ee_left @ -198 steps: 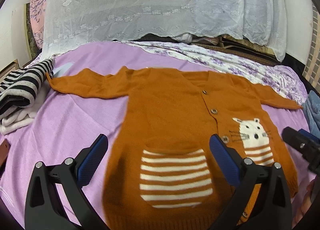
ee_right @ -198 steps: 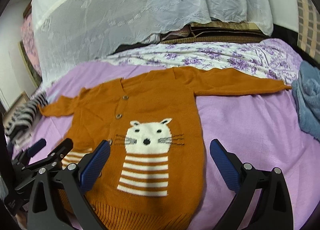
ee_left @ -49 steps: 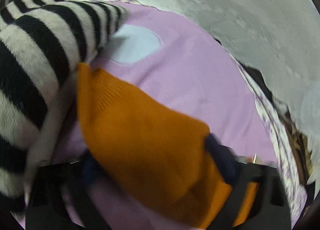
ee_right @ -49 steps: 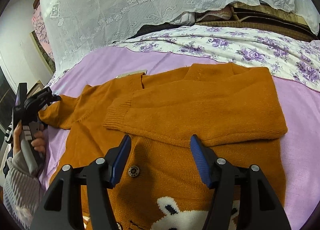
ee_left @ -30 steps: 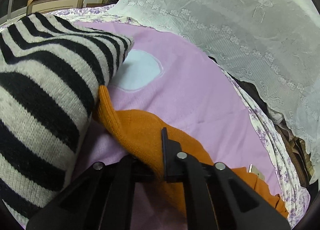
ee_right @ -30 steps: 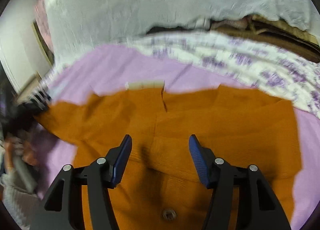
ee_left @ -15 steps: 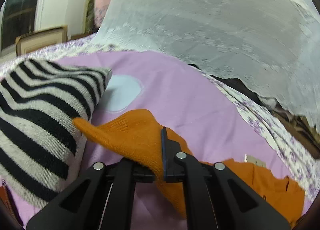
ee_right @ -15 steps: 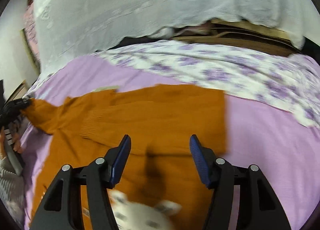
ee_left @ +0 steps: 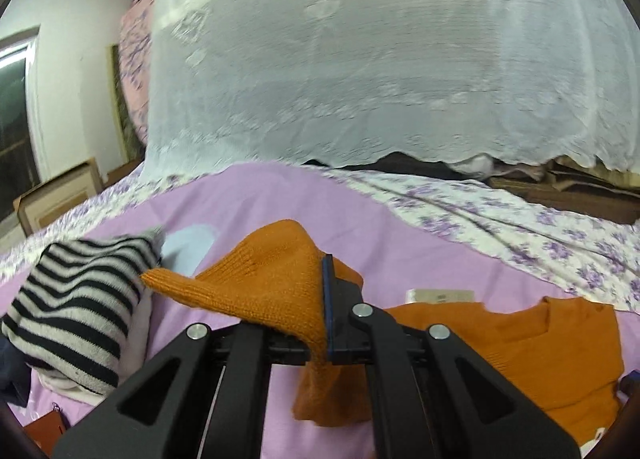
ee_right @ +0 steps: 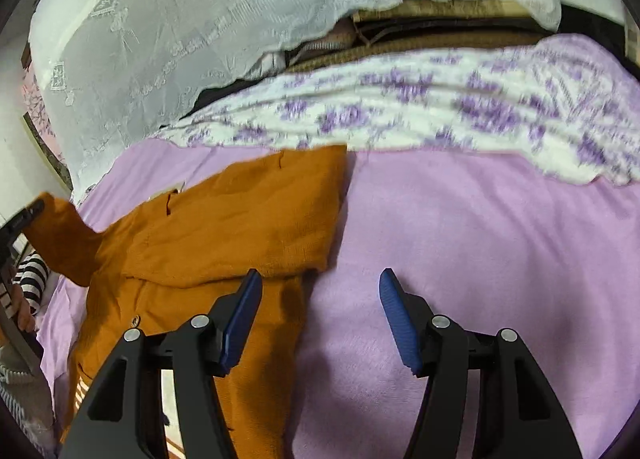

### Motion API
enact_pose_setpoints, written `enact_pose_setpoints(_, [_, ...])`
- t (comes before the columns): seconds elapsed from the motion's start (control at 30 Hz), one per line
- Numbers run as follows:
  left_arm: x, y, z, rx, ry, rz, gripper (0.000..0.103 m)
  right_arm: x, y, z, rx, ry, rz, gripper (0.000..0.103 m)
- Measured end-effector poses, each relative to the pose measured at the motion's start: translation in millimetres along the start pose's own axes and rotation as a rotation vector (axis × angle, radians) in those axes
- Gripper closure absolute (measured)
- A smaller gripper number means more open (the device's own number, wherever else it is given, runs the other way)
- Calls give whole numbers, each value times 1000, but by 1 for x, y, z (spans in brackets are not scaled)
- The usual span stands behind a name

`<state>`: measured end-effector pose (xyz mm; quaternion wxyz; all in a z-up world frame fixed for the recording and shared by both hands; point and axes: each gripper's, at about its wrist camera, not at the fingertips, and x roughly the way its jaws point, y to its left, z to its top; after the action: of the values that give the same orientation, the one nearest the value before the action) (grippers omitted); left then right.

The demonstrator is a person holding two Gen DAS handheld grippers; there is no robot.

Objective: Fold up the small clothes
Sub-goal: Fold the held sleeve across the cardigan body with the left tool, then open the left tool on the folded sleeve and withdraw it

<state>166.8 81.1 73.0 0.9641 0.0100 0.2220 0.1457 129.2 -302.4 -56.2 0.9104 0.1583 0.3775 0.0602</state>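
An orange knit cardigan (ee_right: 224, 231) lies on the purple bedsheet (ee_right: 480, 243), its right sleeve folded across the chest. My left gripper (ee_left: 320, 299) is shut on the cardigan's left sleeve (ee_left: 264, 283) and holds it lifted above the bed; the cuff points left. The cardigan body (ee_left: 520, 347) lies to the right in the left wrist view. My right gripper (ee_right: 320, 315) is open and empty, low over the cardigan's right edge. The left gripper with the raised sleeve (ee_right: 60, 235) shows at the far left of the right wrist view.
A folded black-and-white striped garment (ee_left: 80, 299) lies at the left of the bed. A white lace cover (ee_left: 360, 59) drapes over stacked bedding at the back. A floral sheet (ee_right: 440, 107) runs along the far side.
My left gripper has lifted the sleeve higher and swung right, away from the striped garment. My right gripper has moved right, toward the cardigan's right edge over the bare sheet.
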Motion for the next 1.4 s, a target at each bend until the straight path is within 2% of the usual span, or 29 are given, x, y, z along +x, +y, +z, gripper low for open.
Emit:
enact_pose_setpoints(0.17, [-7,-47,5,56,-10,-24,100,-1,-11,-2,71,2,61,41])
enact_pose_setpoints(0.47, [-11,-133,-6,127,-4,-103,100,2,-12,-1,71,8,72,36])
enact_pose_setpoints(0.73, [-7,-193,-27,198,20,-157,100,4,-12,1,76,10,75,34])
enact_pose_setpoints(0.87, [5,-217,-49,265,73,-174,99,5,-13,1,82,11,78,34])
enact_pose_setpoints(1.0, [17,-224,-61,275,155,-218,97,5,-14,1,83,11,79,34])
enact_pose_setpoints(1.03, [19,-224,-62,273,171,-235,95,4,-14,1,83,11,79,34])
enact_pose_setpoints(1.1, [18,-226,-66,282,193,-267,64,5,-14,2,86,11,82,34])
enact_pose_setpoints(1.13, [16,-228,-68,293,186,-267,33,5,-15,1,88,10,84,34])
enact_pose_setpoints(1.17, [10,-230,-70,313,157,-260,18,5,-15,1,91,10,86,34])
enact_pose_setpoints(1.3, [-16,-241,-71,412,51,-264,13,5,-17,1,98,8,92,34])
enact_pose_setpoints(1.33, [-26,-243,-72,442,4,-259,13,5,-17,1,99,7,93,34])
enact_pose_setpoints(1.4, [-36,-242,-70,456,-44,-251,9,5,-18,1,103,7,96,34])
